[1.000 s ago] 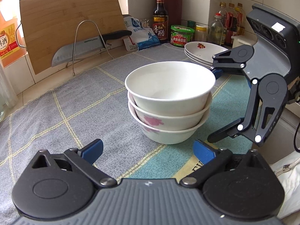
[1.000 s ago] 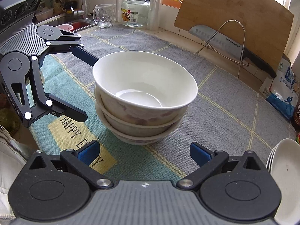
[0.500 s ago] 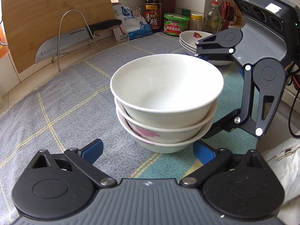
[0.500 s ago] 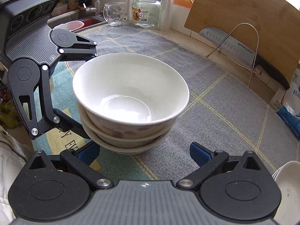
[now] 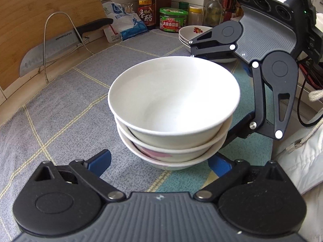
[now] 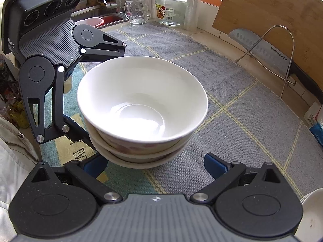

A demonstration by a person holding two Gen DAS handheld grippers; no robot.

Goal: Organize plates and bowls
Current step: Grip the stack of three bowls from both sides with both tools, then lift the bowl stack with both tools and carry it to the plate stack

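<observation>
Bowls: stack of three white ceramic bowls (image 5: 173, 119) on the grey checked cloth surface (image 5: 66, 104).
Change: both tongs closed in from either side.
Left tongs (image 5: 159, 161): apart, flanking the base.
Right tongs (image 6: 155, 161): apart too.
Meaning: two-sided lift looks imminent.

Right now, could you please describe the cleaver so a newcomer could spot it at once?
Find the cutting board leaning on the wall behind the grey mat. The cleaver lies across a wire stand before it: broad steel blade, black handle, the only knife there.
</observation>
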